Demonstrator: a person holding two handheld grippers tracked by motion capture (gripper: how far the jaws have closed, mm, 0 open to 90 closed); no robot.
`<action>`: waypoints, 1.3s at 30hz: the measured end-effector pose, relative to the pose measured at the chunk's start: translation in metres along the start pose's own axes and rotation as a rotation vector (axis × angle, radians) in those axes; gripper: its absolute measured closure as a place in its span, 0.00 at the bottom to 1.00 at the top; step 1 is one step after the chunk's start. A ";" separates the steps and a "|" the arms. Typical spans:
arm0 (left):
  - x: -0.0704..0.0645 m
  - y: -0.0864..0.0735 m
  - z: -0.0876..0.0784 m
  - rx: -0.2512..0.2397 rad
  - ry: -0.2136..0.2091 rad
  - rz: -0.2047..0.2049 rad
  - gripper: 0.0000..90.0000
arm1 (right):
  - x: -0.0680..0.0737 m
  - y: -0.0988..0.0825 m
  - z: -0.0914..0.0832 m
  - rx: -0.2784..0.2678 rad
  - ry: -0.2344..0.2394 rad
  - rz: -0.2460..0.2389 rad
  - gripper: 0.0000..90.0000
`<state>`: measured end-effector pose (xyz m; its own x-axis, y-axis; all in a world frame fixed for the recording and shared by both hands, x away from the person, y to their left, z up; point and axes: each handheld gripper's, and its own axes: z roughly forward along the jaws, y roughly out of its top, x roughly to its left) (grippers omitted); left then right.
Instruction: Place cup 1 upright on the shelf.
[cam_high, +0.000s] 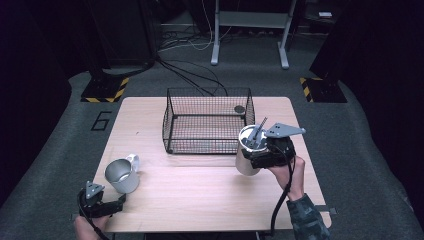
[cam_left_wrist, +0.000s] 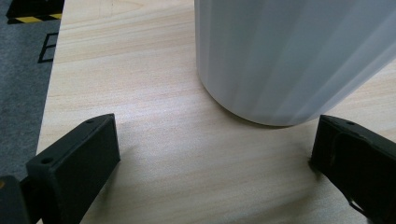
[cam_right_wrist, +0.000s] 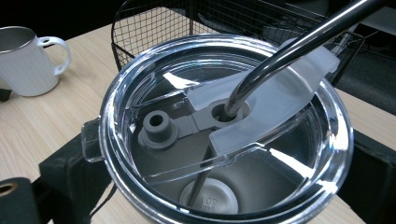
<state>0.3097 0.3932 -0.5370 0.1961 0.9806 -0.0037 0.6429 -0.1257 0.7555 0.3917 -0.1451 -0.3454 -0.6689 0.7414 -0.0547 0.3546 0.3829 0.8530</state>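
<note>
**Tumbler gripped beside the basket, mug waiting at the left**

The clear lid (cam_right_wrist: 219, 126) is sitting closest to the lens in the right gripper view, snapped onto a steel tumbler (cam_high: 246, 156) with a metal straw (cam_right_wrist: 299, 46) poking up through its slot. The right gripper (cam_high: 263, 154) is pinching the tumbler around its upper body, one black finger (cam_right_wrist: 70, 172) pressing on each side just under the lid. In the high view the tumbler is being held at the right part of the worktop (cam_high: 200, 200), just in front of the near right corner of the wire basket (cam_high: 207, 120); whether its base is touching the wood or hanging just above it cannot be told.

The left gripper (cam_high: 102, 204) is waiting at the near left edge, its fingers (cam_left_wrist: 77, 163) spread wide and holding nothing, with the white mug (cam_high: 121, 175) standing just ahead of them.

Judging the risks: the tumbler wall is smooth and round, so it could be slipping or rotating in a two-sided pinch if tilted. The straw is leaning toward the basket and could be catching on the wire rim during a lift over it. On the left, a wide approach could be nudging the mug and sliding it rather than capturing it.
</note>
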 end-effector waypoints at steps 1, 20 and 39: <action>0.000 0.000 0.000 -0.006 0.003 -0.002 0.01 | 0.000 0.001 0.001 -0.004 0.002 -0.005 0.04; 0.000 0.000 0.000 -0.007 0.004 0.000 0.01 | -0.005 0.025 0.005 -0.024 0.011 -0.021 0.04; 0.000 0.000 0.000 -0.006 0.002 -0.002 0.01 | -0.014 0.047 0.013 -0.025 0.007 -0.028 0.04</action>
<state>0.3094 0.3928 -0.5375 0.1934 0.9811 -0.0040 0.6389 -0.1228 0.7594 0.4263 -0.1303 -0.3112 -0.6832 0.7263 -0.0750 0.3194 0.3896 0.8638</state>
